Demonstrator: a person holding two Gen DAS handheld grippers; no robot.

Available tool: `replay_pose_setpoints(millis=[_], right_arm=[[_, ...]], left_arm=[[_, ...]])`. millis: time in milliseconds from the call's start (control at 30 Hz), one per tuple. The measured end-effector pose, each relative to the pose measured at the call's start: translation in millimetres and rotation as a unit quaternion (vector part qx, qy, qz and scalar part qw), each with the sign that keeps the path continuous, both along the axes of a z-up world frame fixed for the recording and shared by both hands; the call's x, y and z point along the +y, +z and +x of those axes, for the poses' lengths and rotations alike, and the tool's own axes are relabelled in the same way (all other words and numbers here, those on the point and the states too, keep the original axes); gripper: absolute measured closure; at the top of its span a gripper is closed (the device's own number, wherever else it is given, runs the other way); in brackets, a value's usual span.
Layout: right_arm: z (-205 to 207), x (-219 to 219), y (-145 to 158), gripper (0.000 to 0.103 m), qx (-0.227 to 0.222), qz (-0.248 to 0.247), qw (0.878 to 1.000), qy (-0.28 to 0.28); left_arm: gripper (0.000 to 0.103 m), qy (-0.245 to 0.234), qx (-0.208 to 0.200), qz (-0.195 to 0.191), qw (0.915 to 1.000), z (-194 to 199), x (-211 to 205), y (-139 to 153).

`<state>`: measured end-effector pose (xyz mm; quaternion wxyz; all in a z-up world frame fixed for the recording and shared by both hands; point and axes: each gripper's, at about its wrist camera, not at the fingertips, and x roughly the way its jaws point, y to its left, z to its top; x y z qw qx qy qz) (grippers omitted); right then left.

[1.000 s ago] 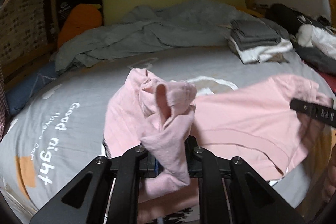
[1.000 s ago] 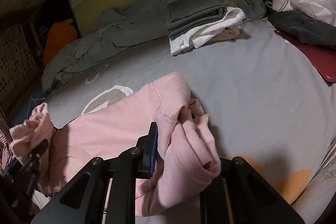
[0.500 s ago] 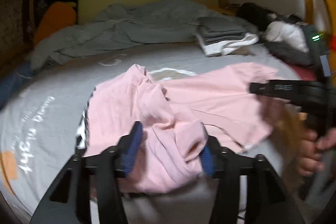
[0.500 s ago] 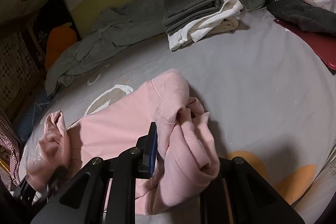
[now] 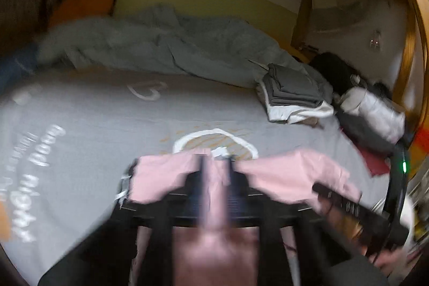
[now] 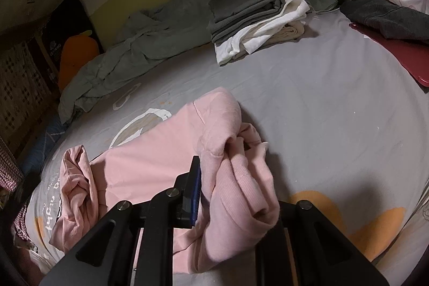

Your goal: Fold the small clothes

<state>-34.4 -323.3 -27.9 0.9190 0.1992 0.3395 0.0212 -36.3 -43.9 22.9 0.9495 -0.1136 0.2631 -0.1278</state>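
Both grippers clamp pink garment (image 6: 150, 173): right gripper (image 6: 228, 178), left gripper (image 5: 214, 178) blurred.

The right gripper (image 6: 214, 195) pinches a bunched pink shirt (image 6: 150, 173) spread near the bed's (image 6: 321, 103) front edge.

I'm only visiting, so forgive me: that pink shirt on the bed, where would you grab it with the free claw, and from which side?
Probably at the bunched sleeve end of the pink shirt, on the robot's left, approaching from that outer side. The right gripper already pinches the opposite end, and the crumpled folds there stand up from the grey sheet, offering something to pinch. Whether the left gripper holds cloth is too blurred to tell.
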Motion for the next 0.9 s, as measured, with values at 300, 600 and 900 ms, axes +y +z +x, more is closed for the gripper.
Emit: replay_pose_setpoints(millis=[300,600,900], right_arm=[[0,-10,-6,0.086,-0.005,0.048,0.999,0.002],[1,-8,-7,0.086,-0.004,0.045,0.999,-0.001],[-2,-8,-1,0.086,-0.014,0.049,0.999,-0.007]], left_arm=[[0.103,0.006,0.075,-0.015,0.9971,48,-21,-57],[0.101,0.026,0.036,-0.002,0.9990,16,-27,-47],[0.098,-0.065,0.111,0.009,0.9916,44,-68,-22]])
